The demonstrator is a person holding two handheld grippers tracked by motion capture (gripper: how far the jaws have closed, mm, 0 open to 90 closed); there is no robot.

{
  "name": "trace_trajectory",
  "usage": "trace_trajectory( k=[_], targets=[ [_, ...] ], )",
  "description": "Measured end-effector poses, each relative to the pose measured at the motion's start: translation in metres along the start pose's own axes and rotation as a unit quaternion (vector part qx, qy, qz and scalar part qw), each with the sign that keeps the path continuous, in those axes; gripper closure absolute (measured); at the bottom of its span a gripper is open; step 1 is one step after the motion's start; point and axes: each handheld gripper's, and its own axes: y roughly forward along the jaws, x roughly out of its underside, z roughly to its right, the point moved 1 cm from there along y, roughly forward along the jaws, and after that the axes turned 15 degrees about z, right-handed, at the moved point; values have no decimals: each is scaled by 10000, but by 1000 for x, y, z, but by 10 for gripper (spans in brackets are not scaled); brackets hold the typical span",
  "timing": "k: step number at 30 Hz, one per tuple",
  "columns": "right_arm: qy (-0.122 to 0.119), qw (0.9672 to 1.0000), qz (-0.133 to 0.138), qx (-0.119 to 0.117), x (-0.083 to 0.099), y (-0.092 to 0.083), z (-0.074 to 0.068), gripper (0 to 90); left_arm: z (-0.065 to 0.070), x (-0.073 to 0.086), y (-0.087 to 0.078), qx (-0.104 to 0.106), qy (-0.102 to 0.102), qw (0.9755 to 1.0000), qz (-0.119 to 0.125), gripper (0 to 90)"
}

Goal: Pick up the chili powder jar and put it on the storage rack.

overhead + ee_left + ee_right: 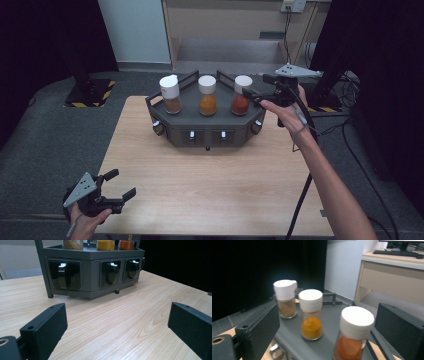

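Wooden table [210, 185], rack [207, 131] upper centre; right gripper [252, 96] wide open, empty, nearing red jar [241, 96]: could topple it. Left gripper [120, 186] open, empty.

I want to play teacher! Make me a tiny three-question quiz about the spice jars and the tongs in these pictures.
1. How many white-capped glass spice jars stand on the dark grey metal rack?
2. True or false: the right tongs are squeezing the red-orange jar.
3. Which jar is nearest the right tongs: A brown, B yellow-orange, C red-orange?

Key: 1. Three. 2. False; they are open, beside it. 3. C.
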Motion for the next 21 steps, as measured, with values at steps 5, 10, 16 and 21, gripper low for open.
trace_trajectory(
  k=[5, 10, 16, 21],
  targets=[
    [-5, 9999, 99, -107, 7, -14, -7, 61, -1, 1, -2, -15, 0, 10000, -17, 15],
    [-87, 9997, 159, -175, 19, -34, -15, 61, 0, 1, -5, -62, -21, 10000, 6, 15],
    [-121, 9995, 237, -148, 37, -64, -22, 59, 0, 1, -3, -48, -23, 10000, -22, 15],
    [-177, 9994, 298, -96, 48, -91, -29, 58, -1, 1, -3, -63, -33, 10000, -28, 15]
  ],
)
